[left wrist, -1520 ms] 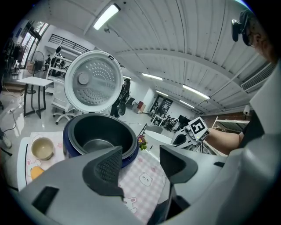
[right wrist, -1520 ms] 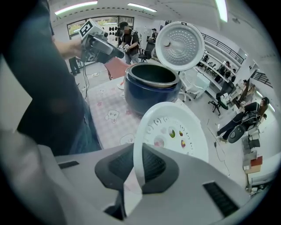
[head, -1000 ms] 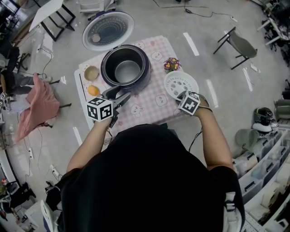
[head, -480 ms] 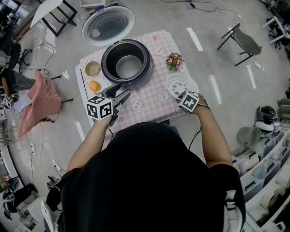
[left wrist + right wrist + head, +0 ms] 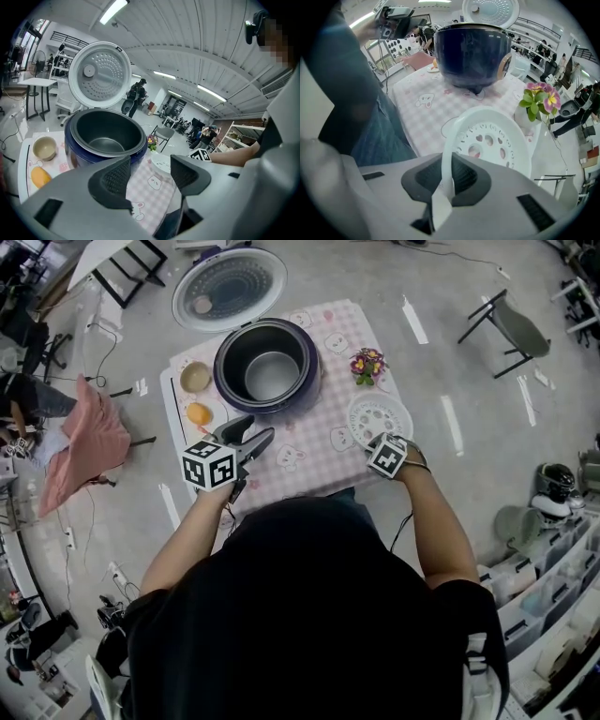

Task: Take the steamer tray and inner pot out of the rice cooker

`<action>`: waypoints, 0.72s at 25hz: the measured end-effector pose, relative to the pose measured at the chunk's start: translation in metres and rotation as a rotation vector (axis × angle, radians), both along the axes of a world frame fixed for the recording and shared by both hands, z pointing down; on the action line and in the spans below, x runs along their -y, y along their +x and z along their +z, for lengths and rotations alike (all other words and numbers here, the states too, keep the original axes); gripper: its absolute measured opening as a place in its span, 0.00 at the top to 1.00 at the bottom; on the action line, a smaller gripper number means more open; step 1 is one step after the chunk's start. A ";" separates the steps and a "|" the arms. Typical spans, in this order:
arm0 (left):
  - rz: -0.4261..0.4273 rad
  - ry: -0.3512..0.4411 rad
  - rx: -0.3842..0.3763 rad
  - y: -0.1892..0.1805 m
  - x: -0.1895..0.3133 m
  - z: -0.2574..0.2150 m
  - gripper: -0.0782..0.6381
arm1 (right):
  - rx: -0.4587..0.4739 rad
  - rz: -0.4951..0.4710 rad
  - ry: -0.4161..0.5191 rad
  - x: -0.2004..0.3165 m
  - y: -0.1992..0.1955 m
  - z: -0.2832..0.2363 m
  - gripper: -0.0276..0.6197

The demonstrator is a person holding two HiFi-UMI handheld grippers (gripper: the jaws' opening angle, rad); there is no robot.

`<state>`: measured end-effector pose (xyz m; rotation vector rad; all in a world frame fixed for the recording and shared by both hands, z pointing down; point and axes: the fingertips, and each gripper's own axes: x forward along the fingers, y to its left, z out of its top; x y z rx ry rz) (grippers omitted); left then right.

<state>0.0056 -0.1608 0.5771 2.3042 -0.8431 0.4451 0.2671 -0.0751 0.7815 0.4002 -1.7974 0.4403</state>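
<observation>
Right tongs [image 5: 445, 180] are clamped on the rim of the white steamer tray [image 5: 487, 140] beside the flowers [image 5: 367, 363], while left tongs [image 5: 150, 176] stand apart, empty, facing the rice cooker [image 5: 222, 381] with its pot [image 5: 267, 378] inside.

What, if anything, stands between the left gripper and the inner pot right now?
Nothing visible. The left gripper, jaws apart and empty, faces the rice cooker across bare checked tablecloth. The lid is swung open, leaving the inner pot exposed. The bowl and orange sit off to the side.
</observation>
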 end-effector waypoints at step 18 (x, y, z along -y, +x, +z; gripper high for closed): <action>-0.047 -0.046 0.012 -0.017 -0.005 0.016 0.50 | -0.034 -0.019 -0.037 -0.006 -0.004 0.049 0.87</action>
